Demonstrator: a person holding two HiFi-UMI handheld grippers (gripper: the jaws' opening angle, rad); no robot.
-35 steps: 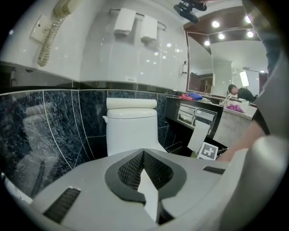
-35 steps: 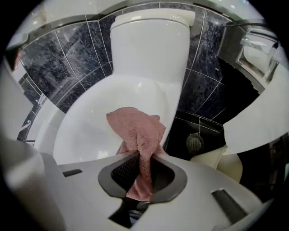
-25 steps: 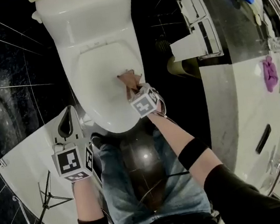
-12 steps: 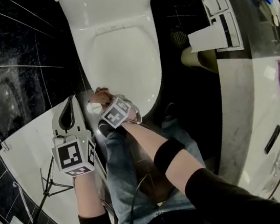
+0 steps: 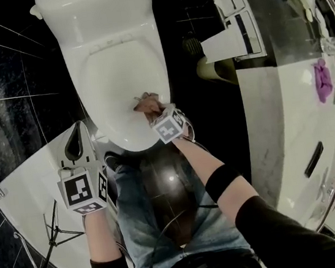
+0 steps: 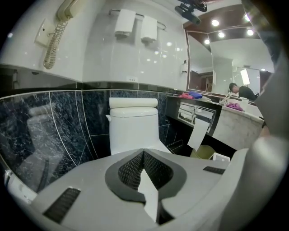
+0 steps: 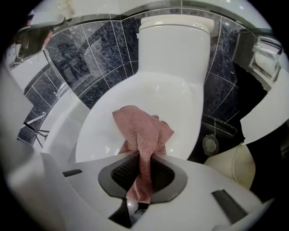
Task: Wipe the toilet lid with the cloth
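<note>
The white toilet lid (image 5: pixel 119 75) is down. A pink cloth (image 5: pixel 147 104) lies bunched on the lid's near right part, and my right gripper (image 5: pixel 153 109) is shut on it, pointing steeply down. In the right gripper view the cloth (image 7: pixel 142 128) hangs out from between the jaws onto the lid (image 7: pixel 180 99), with the right gripper (image 7: pixel 143 173) pinching its tail. My left gripper (image 5: pixel 77 144) hovers left of the toilet's front, shut and empty. In the left gripper view the left gripper (image 6: pixel 143 164) points at the toilet (image 6: pixel 133 126) from a distance.
A white ledge (image 5: pixel 33 192) lies under the left gripper. Right of the toilet are a floor drain (image 5: pixel 192 47), a bin (image 5: pixel 214 73), paper holders (image 5: pixel 237 24) and a marble counter (image 5: pixel 276 115) with a purple cloth (image 5: pixel 322 82). The person's knees (image 5: pixel 165 205) are close to the bowl.
Half a second ago the right gripper held the cloth at the lid's front left edge; it has swept back to the right front part. The left gripper has barely shifted.
</note>
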